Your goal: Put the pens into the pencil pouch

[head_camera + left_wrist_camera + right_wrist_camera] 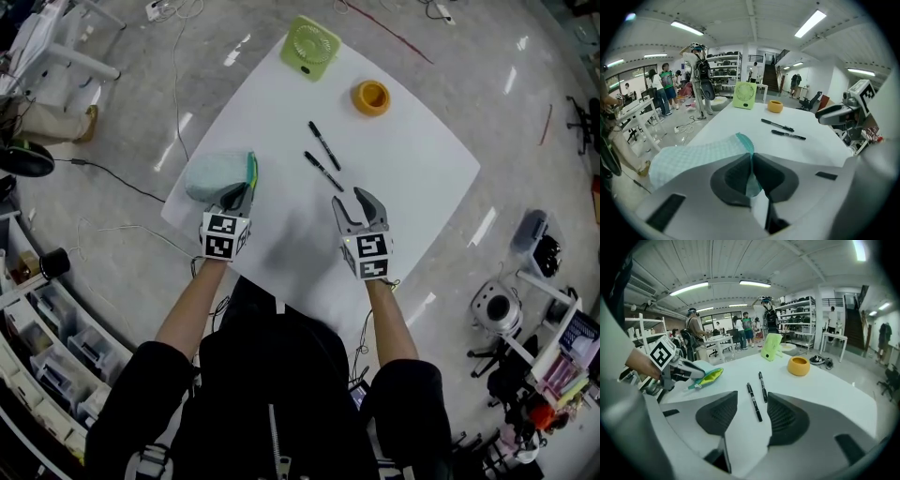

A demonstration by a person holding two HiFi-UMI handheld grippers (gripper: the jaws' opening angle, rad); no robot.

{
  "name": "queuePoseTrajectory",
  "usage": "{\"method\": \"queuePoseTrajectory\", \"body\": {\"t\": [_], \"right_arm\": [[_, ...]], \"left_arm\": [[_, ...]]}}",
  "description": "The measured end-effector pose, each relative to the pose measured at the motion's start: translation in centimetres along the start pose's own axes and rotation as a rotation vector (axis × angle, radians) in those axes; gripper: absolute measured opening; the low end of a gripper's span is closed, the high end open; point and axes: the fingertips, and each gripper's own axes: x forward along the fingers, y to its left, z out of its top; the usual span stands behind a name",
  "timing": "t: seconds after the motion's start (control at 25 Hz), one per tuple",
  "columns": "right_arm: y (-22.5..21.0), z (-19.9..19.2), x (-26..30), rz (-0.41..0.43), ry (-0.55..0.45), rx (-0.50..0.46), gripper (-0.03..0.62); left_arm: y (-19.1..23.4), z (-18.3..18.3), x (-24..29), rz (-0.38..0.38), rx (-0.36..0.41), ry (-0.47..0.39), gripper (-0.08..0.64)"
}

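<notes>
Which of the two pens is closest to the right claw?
The pen nearer the person, lying just ahead of the right claw. The other pen lies beyond it, toward the orange cup.

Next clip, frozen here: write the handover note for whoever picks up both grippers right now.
Left gripper: shut on the edge of the pencil pouch, near the left edge of the table.
Right gripper: open, nothing between its jaws, short of the pens.
Pens: nearer pen and farther pen lie side by side on the table, apart from the pouch.
Done: pouch gripped.
Left: pick up each pen and put both into the pouch.
</notes>
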Motion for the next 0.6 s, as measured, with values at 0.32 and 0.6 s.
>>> {"method": "queuePoseTrajectory", "body": {"t": [0.32, 0.6], "right_arm": [[-1.1, -3.5, 4.1, 0.055, 0.178, -0.102, 0.178], [-0.6, -5.9, 6.0, 0.131, 0.288, -0.171, 0.143]], "left_arm": [[0.3, 0.8, -1.1, -0.030, 0.009, -0.035, 0.040], [0.4, 0.7, -1.6, -0.077, -0.009, -0.047, 0.038]]}}
